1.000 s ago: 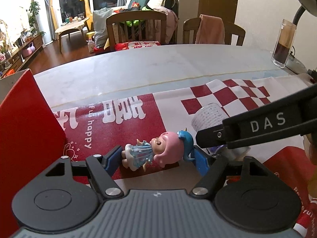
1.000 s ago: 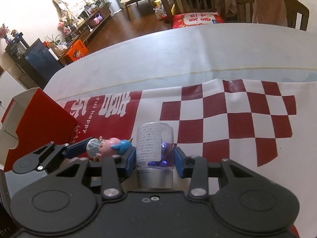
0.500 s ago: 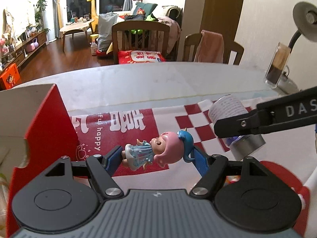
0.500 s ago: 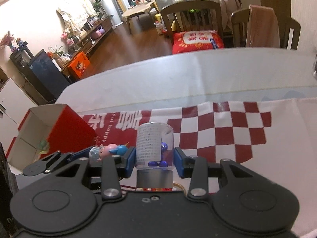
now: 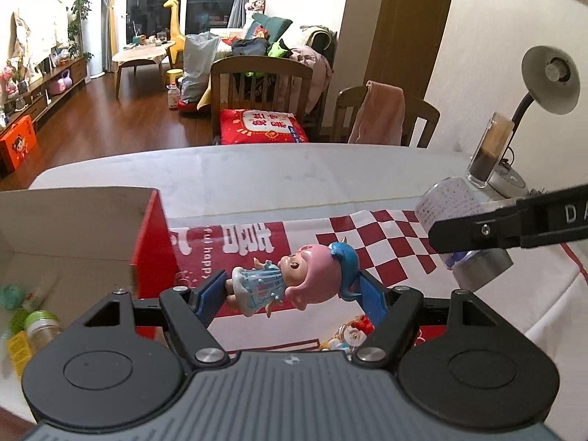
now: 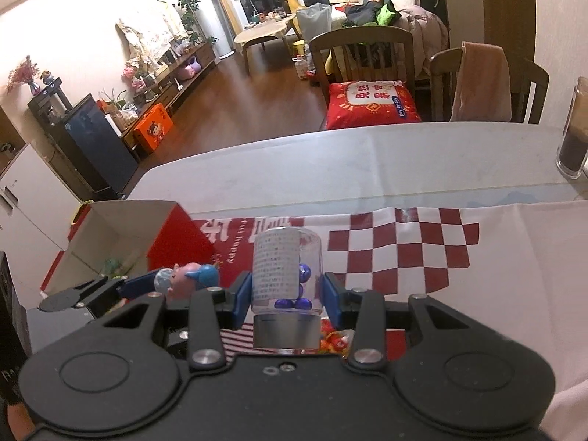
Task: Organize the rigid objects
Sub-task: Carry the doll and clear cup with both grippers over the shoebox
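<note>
Left claw [image 5: 292, 292] grips a pink-haired doll [image 5: 294, 281] lying sideways between its blue pads, above the red-and-white cloth [image 5: 386, 246] | Right claw [image 6: 286, 297] clamps an upright clear capsule [image 6: 286, 275] holding a blue figure | Open red box [image 5: 154, 242] stands on the worktop [image 5: 257, 172], left, partly filled with small items.

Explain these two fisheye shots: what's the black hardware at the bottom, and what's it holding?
No robot here: a person carries a two-finger gripper in each hand, each with a camera looking along its fingers. The left gripper clamps a pink-haired doll lying sideways. The right gripper clamps an upright clear capsule with a blue figure inside. Both are held above a table covered by a red-and-white printed cloth. To the left stands an open red box with small items inside.
</note>
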{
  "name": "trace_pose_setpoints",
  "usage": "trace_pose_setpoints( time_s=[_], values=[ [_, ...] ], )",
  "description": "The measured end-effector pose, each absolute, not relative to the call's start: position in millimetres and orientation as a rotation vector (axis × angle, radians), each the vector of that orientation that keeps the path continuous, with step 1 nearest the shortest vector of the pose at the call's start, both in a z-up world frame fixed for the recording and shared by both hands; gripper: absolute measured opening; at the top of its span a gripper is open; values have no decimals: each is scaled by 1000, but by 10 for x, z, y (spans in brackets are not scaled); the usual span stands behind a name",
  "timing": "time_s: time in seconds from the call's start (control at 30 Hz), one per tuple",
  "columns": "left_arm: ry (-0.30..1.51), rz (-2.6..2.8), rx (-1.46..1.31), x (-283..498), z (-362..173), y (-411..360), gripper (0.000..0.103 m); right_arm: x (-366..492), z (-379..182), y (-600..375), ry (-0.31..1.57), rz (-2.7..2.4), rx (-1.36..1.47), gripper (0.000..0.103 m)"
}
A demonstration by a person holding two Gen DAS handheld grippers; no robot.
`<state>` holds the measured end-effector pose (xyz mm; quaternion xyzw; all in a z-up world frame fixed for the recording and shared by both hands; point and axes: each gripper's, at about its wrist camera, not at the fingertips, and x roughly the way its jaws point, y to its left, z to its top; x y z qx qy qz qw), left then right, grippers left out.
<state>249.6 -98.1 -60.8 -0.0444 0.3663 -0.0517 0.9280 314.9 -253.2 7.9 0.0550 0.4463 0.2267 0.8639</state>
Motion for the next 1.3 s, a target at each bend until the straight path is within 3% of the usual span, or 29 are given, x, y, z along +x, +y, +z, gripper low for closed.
trace_pose_setpoints(
  time_s=[0.63, 1.3],
  values=[
    [729, -53, -119, 1963, -157, 117, 75, 2629, 309, -1572, 897, 541, 68, 40],
    [794, 63, -96, 2061, -310, 1515, 75, 2666, 32, -377, 922, 546, -35, 40]
  ],
)
